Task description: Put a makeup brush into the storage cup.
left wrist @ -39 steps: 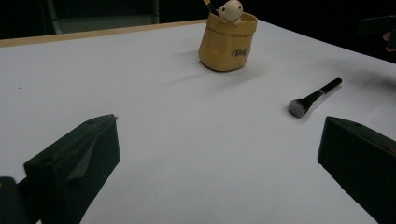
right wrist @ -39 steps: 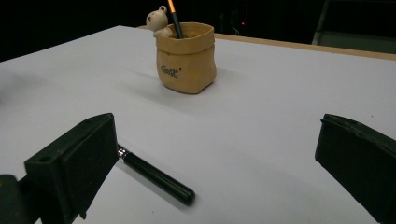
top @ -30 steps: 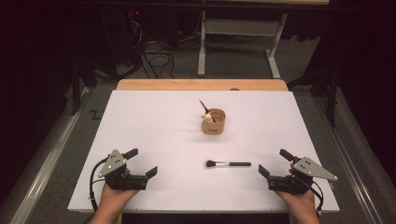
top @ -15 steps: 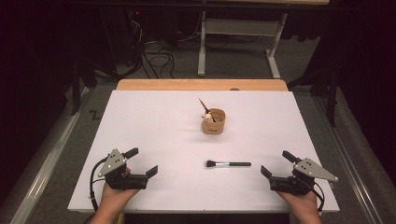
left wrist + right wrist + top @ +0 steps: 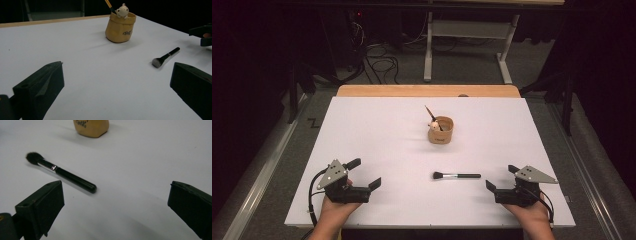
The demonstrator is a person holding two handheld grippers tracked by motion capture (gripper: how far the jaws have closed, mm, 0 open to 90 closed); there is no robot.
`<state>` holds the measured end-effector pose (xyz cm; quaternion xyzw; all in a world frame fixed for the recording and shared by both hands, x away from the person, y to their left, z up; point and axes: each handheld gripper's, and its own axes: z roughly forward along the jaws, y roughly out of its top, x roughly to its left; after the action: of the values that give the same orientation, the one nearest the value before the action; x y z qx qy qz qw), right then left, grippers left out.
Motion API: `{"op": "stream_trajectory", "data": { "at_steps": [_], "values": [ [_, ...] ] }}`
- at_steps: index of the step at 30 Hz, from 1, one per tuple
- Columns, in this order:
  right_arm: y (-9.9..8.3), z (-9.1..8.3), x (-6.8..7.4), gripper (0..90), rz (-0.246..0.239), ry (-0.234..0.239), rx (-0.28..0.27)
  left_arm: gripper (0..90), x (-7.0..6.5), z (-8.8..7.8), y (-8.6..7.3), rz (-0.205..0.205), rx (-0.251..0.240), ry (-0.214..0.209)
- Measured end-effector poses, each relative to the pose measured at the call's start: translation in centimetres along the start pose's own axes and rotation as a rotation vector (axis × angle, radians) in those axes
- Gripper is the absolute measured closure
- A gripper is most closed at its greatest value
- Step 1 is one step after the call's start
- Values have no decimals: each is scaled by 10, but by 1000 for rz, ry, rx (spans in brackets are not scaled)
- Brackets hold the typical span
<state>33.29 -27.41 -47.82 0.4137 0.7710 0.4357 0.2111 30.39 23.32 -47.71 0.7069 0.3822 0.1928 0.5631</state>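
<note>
On the white table (image 5: pixel 377 130), I hold my right gripper (image 5: pixel 502 180) with jaws spread wide and empty, nearest the makeup brush (image 5: pixel 456 175) lying flat just in front of the tan cup (image 5: pixel 441 131). I judge the handle end the best place to close, square across it. My left gripper (image 5: pixel 365 176) rests agape, holding nothing. The cup holds a pencil (image 5: pixel 430 113) and a small figurine (image 5: pixel 122 10).

- Tan pouch-shaped holder (image 5: pixel 120 28): one short dark printed word on its side, cursive script, too small and blurred to read. It sits far ahead of the left tool (image 5: pixel 117 82).
- Same mark on the holder ahead of the right tool (image 5: pixel 115 207); cropped, unreadable.
- No other text.
</note>
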Motion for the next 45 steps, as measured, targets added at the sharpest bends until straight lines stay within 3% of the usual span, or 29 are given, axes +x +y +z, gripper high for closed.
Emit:
{"op": "stream_trajectory", "data": {
  "at_steps": [7,10,13,21,45],
  "values": [
    [6,12,4,4,-31,34,172,0,0,1,0,4,0,-16],
    [10,15,5,4,-36,34,221,0,0,0,0,8,2,-19],
    [13,18,8,4,-72,23,262,0,0,-1,0,6,-2,-21],
    [19,22,13,7,-58,23,364,0,0,-1,0,1,0,-23],
    [30,24,13,31,-107,34,553,0,0,0,-2,-12,6,-31]
  ]
}}
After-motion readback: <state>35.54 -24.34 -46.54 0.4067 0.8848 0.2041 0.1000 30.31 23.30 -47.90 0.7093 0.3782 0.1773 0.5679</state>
